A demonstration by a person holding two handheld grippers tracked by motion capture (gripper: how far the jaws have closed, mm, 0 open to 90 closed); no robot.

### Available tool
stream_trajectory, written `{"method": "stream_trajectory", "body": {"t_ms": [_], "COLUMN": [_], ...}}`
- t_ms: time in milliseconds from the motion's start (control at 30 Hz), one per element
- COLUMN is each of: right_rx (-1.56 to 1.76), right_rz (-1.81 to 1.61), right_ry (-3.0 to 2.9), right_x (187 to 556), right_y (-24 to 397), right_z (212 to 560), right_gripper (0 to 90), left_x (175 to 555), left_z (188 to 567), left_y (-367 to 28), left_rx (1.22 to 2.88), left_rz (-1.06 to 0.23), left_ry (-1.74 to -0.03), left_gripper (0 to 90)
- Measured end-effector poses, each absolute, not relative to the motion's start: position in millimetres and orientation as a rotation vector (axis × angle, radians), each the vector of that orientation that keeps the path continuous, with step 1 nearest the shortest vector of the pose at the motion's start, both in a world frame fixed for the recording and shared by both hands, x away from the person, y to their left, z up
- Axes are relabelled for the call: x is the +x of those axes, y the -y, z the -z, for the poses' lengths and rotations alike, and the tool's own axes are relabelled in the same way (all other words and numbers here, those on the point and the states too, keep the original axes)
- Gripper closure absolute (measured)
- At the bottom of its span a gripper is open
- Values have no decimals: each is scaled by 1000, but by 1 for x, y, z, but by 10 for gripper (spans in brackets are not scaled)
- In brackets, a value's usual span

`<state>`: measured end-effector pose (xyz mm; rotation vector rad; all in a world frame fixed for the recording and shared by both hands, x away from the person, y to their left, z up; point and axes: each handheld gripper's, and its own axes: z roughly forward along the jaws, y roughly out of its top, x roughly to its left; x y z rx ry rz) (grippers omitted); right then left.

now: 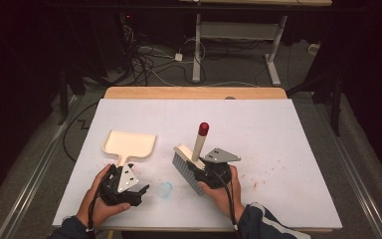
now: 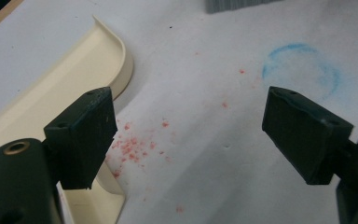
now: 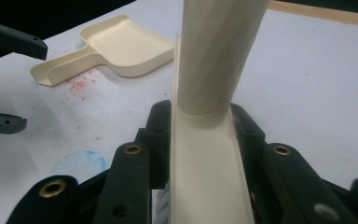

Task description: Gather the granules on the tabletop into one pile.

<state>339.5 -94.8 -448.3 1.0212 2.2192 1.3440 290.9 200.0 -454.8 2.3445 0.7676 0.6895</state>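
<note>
A cream dustpan [image 1: 129,144] lies flat on the white table, handle toward me. My left gripper [image 1: 132,181] is open just right of that handle, with nothing between its jaws; in the left gripper view [image 2: 186,107] the dustpan [image 2: 65,79] sits behind the left jaw. Red crumbs [image 2: 133,144] are scattered on the table beside the handle. My right gripper [image 1: 204,172] is shut on the cream back of a brush [image 1: 185,158], bristles down on the table. Its handle [image 3: 219,51] rises in front of the jaws [image 3: 203,126] and ends in a red tip [image 1: 204,128].
A faint blue ring [image 1: 165,189] marks the sheet between the two grippers. More red specks [image 1: 258,174] lie to the right of the brush. The table's wooden back edge [image 1: 194,92] faces a floor with cables and a desk frame [image 1: 197,50].
</note>
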Motion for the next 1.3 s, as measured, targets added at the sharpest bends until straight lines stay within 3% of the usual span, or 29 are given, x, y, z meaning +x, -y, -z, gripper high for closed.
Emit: {"method": "stream_trajectory", "body": {"t_ms": [567,867,1100,1300], "right_rx": [977,530,172,97], "right_rz": [-1324,-1394,-1450,-1429], "right_ry": [-2206,-2398,-2682,-2759], "right_x": [342,329,321,344], "right_y": [128,154,170,174], "right_z": [426,405,414,430], "right_gripper": [668,668,668,668], "left_x": [291,290,290,289], "left_z": [456,455,455,454], "left_y": [-197,-199,-198,-195], "left_rx": [2360,2359,2354,2352], "left_rz": [-682,-697,-701,-690], "left_ry": [-745,-752,-741,-710], "left_gripper": [170,170,170,170]}}
